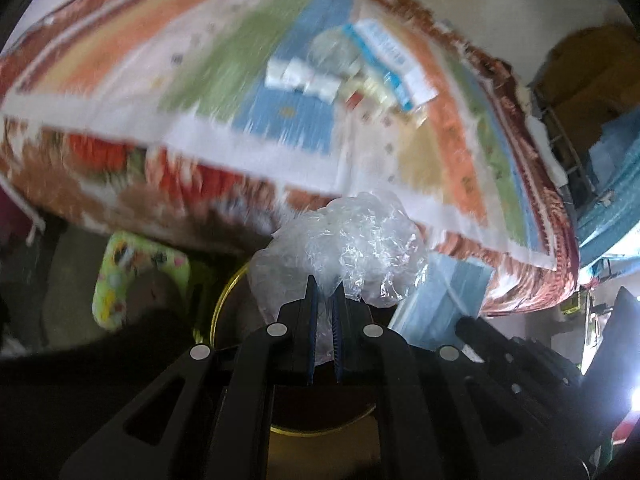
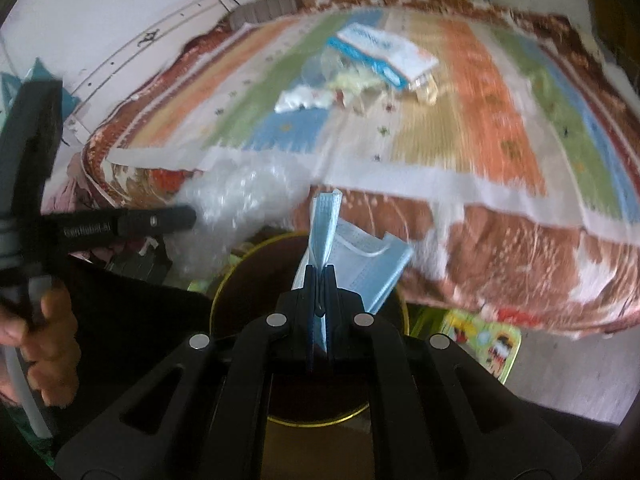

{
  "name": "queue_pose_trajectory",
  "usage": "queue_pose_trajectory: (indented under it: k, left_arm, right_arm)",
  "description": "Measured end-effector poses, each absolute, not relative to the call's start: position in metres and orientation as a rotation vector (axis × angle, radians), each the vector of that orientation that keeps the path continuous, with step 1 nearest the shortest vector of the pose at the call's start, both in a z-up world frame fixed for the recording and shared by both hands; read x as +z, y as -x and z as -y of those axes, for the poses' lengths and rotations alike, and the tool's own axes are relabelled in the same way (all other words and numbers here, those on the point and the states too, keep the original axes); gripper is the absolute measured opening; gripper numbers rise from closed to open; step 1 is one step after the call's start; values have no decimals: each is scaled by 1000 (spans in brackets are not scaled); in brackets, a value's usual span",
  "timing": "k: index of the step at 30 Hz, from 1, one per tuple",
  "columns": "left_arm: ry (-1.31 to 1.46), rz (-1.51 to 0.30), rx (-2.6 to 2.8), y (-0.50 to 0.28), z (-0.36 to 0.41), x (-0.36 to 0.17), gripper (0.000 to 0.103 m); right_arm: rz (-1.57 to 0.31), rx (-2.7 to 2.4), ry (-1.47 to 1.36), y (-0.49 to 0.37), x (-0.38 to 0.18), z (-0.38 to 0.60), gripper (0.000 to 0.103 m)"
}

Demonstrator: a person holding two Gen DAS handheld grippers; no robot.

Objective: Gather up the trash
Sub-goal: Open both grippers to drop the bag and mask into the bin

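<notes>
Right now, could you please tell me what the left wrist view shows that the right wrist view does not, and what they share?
Only the left wrist view shows the left hand-held gripper from behind, shut on the crumpled clear plastic.

Only the right wrist view shows the right hand-held gripper from behind, shut on the blue face mask, and a person's hand on the other gripper's handle.

Both show the gold-rimmed bin below, the striped blanket, and the blue-and-white box among more litter on it.

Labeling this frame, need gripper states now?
Left gripper: closed on crumpled clear plastic.
Right gripper: closed on blue face mask.
</notes>
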State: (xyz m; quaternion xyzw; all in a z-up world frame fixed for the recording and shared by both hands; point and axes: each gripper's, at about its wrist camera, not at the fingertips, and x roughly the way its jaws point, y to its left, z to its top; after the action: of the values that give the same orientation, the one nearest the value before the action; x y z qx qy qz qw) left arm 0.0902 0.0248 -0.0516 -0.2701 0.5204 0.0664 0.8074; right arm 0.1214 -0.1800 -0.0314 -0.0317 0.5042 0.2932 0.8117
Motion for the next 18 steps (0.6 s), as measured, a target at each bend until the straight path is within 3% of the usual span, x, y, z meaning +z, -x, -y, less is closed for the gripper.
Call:
queue_pose_trajectory:
  k: [6,8,10,14,18]
  left_arm:
    - [613,-1149,152,-90,-28,-59,7]
    - [621,-1166,142,-91,-27,-62,17]
    - [624,-1154,139,-91,-27,-60,40]
    - [634,-1133,137,-91,-28,-57,43]
    - [610,-1120,149,-91,-29,-54,48]
  right_arm:
    - [-1123,618,105,-122,-43,174,6]
    - [-1140,605,102,-124,-46,174,15]
    - [-1157,603,79,-127,-49,176,16]
    - [-1167,607,70,-129,-50,177,33]
    - [-1168,609,74,-129,-51,176,38]
